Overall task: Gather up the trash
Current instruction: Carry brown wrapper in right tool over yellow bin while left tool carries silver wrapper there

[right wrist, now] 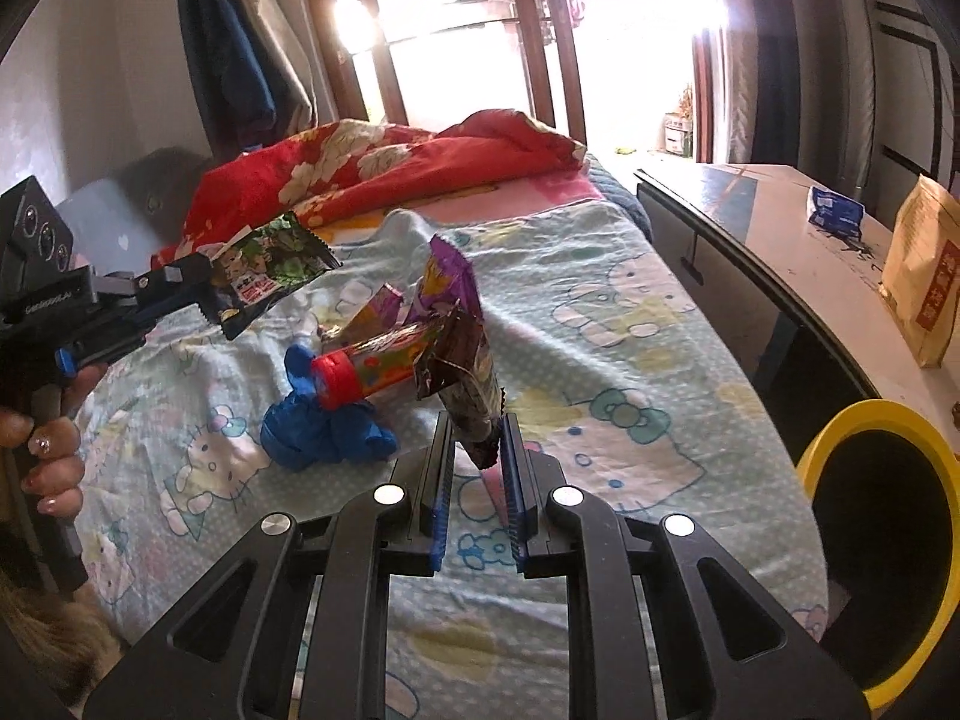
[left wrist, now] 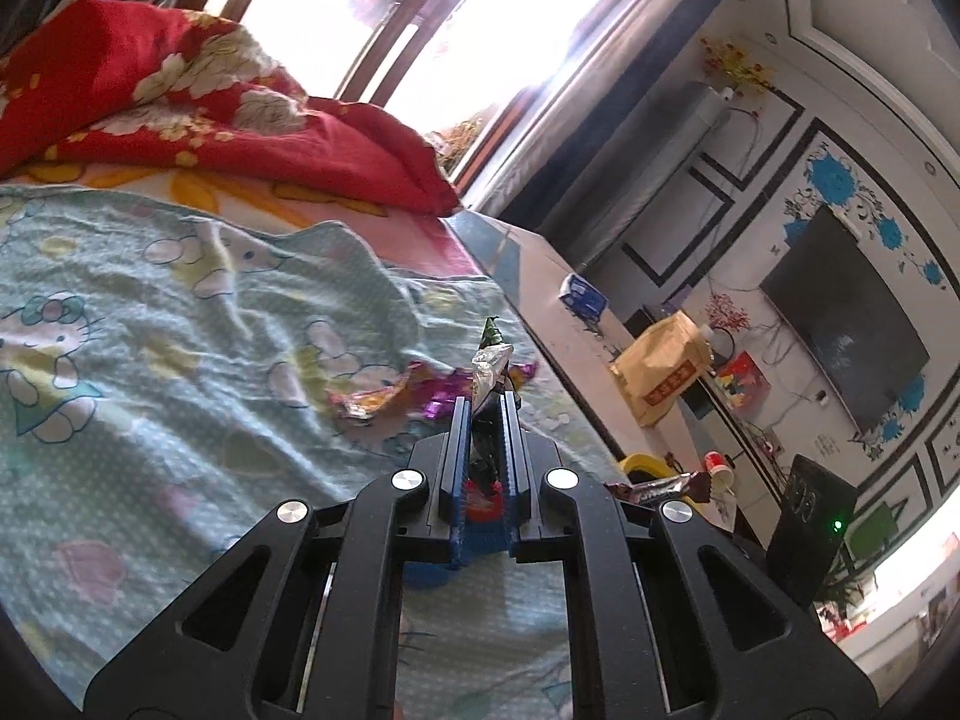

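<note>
Each black tool (right wrist: 474, 456) has blue-edged fingers (right wrist: 437, 498), silver round screws; the hand's (right wrist: 51, 456) nails are jewelled.

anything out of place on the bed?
Yes. Loose trash lies on the cartoon-print sheet: a crumpled blue glove, a red-capped candy tube and purple wrappers. The left gripper clamps a green snack wrapper; the right gripper pinches a dark wrapper.

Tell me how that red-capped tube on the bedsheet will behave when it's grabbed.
The red-capped tube looks round and lies on its side, so a nudge would probably roll it. It appears rigid, unlike the wrappers beside it. It rests against the blue glove, which may drag along.
</note>
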The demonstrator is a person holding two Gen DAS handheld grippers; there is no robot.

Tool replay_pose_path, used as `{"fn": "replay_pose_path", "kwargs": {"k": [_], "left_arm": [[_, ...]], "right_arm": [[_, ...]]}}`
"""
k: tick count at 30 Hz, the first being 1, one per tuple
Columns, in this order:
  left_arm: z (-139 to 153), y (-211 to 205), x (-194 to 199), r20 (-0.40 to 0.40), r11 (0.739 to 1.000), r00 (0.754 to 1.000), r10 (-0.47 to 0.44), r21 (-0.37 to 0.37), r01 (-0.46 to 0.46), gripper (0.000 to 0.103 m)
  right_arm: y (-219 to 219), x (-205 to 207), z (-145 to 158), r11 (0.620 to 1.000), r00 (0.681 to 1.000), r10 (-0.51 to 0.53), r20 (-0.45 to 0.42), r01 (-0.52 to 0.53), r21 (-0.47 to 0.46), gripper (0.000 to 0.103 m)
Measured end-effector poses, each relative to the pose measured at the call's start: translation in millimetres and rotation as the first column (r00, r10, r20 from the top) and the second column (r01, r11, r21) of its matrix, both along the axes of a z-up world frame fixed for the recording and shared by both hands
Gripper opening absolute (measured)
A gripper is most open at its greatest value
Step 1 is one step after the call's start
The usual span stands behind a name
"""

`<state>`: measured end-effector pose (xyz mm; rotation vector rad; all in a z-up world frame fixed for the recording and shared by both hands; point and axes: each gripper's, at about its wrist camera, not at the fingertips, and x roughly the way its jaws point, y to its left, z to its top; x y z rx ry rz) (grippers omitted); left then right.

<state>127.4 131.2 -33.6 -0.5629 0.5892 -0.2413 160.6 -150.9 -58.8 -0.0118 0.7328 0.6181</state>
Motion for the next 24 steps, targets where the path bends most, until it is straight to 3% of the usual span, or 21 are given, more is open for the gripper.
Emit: {"fn": "replay_pose_path", "kwargs": {"k": [24], "left_arm": [[21,-104,13,0.040,0.970,0.973,-0.228,0.100,0.223,0.005]], "right_arm": [[-87,5,25,0.982,0.984,-0.175,0.023,0.173,0.070,0.014]]}}
